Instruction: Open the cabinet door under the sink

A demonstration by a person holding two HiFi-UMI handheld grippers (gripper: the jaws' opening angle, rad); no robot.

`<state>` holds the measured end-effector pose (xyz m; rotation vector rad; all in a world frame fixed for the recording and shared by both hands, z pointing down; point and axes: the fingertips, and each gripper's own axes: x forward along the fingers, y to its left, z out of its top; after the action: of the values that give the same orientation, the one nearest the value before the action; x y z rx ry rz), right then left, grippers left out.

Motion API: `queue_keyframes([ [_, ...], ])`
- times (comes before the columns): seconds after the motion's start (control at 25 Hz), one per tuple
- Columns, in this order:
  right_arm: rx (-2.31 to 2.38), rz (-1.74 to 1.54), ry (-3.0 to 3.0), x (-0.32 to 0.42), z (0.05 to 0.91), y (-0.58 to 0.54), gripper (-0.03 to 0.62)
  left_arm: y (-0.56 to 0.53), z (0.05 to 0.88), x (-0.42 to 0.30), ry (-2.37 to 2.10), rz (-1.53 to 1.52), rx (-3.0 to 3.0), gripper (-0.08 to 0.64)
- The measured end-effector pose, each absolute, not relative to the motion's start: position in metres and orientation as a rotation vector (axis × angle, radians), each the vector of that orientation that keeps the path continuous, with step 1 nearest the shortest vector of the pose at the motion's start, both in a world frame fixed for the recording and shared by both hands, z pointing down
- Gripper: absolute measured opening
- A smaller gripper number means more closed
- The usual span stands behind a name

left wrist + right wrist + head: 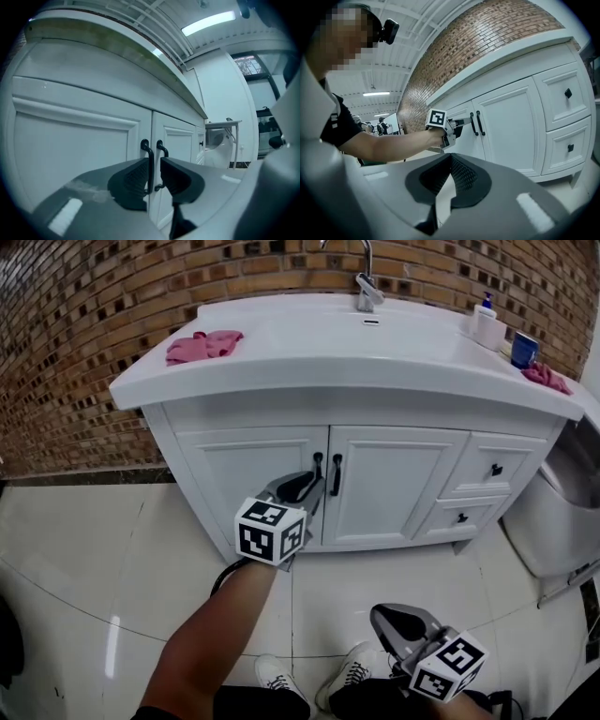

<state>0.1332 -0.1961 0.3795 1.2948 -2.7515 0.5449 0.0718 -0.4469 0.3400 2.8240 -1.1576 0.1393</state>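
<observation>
- Right tongs (450, 161) pressed together, empty, held low over floor (94, 559).
- Left tongs (155, 164) slightly apart, straddling black handle (150, 152) of left cabinet door (70, 154) under white counter (281, 381).

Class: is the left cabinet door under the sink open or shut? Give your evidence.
Shut. The left door sits flush beside the right door, with no gap showing between them.

No words, numbers or brand names can be read anywhere. The left tool (314, 486) carries a white cube (271, 531) with black square marker patterns, no letters. The right tool (386, 617) has the same kind of patterned cube (450, 667). On the white sink surface (309, 371), the small white pump bottle with a blue top (485, 322) is too small for any print to be legible.
</observation>
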Motion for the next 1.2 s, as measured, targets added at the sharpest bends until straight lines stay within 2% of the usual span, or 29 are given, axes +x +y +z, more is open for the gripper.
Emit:
queue_keyframes([
  [0.52, 1.285, 0.539, -2.733, 0.133, 0.386, -0.200, 0.005, -0.463, 0.351, 0.085, -1.104, 0.131, 2.813, 0.088],
  [0.6, 1.278, 0.545, -2.732, 0.132, 0.388, -0.200, 0.005, -0.465, 0.351, 0.084, -1.135, 0.138, 2.812, 0.050],
  [0.8, 1.262, 0.538, -2.735, 0.131, 0.387, -0.200, 0.005, -0.460, 0.352, 0.082, -1.142, 0.141, 2.813, 0.044],
  [1.2, 1.337, 0.739, -2.751, 0.144, 0.387, -0.204, 0.005, -0.402, 0.353, 0.065, -1.094, 0.123, 2.835, 0.043],
])
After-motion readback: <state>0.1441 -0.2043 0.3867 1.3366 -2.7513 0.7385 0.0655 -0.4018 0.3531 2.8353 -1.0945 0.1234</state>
